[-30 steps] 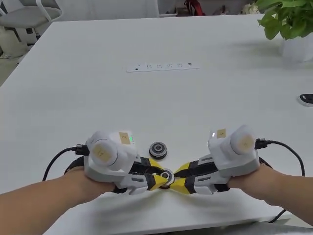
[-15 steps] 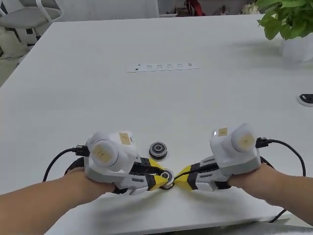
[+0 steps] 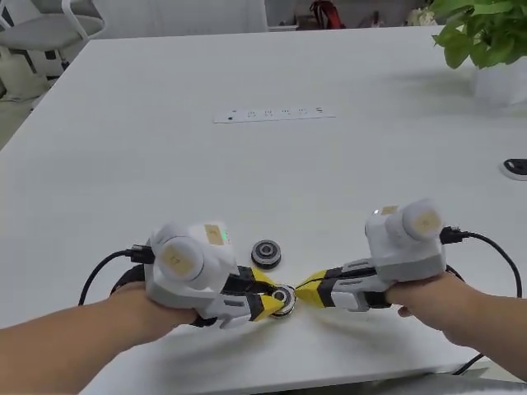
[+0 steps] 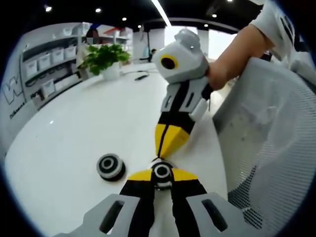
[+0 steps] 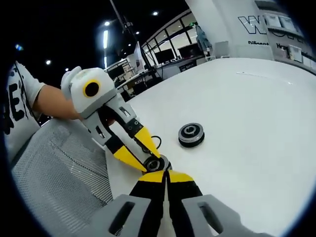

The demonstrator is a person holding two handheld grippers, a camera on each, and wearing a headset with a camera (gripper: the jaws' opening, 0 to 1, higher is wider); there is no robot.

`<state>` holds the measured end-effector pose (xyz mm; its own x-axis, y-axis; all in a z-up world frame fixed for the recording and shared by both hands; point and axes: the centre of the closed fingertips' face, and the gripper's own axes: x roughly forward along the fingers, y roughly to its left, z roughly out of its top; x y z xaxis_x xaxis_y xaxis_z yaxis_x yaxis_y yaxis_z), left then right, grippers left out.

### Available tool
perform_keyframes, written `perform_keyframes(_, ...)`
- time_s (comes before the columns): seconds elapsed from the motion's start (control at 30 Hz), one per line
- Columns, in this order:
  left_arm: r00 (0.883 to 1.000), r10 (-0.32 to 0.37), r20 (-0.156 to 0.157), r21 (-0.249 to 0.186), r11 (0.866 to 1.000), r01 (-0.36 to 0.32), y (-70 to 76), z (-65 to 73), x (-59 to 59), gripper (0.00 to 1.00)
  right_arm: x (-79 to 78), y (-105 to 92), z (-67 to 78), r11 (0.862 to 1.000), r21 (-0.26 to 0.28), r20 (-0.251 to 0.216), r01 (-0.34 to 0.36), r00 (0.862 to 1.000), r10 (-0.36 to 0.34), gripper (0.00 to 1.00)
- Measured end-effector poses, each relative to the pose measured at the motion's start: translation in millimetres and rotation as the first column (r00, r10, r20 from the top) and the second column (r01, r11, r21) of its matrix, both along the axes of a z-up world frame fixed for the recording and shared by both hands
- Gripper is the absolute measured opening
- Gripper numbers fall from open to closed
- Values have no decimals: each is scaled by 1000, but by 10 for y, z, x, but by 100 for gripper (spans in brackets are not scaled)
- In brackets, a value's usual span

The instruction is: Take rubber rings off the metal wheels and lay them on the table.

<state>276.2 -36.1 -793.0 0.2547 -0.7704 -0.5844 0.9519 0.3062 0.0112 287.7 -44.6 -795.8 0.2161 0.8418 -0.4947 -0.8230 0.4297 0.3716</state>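
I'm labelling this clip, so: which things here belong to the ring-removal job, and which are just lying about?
Part of the job:
left gripper, clamped on a metal wheel
right gripper, tips at that wheel
second wheel, lying on the table

Just lying about:
power strip
potted plant
chair

We see a white table (image 3: pixel 395 164) with a white power strip (image 3: pixel 274 114) lying toward its far edge, a leafy plant (image 3: pixel 482 33) in a white pot (image 3: pixel 502 82) at the far right corner, and a small dark object (image 3: pixel 517 167) at the right edge.
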Motion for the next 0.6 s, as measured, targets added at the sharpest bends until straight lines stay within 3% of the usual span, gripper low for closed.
perform_keyframes(0.6, 1000, -6, 18, 28, 1000, 5, -7, -4, -8, 11, -84, 68, 61, 999, 20, -7, -32, 999, 32, 0)
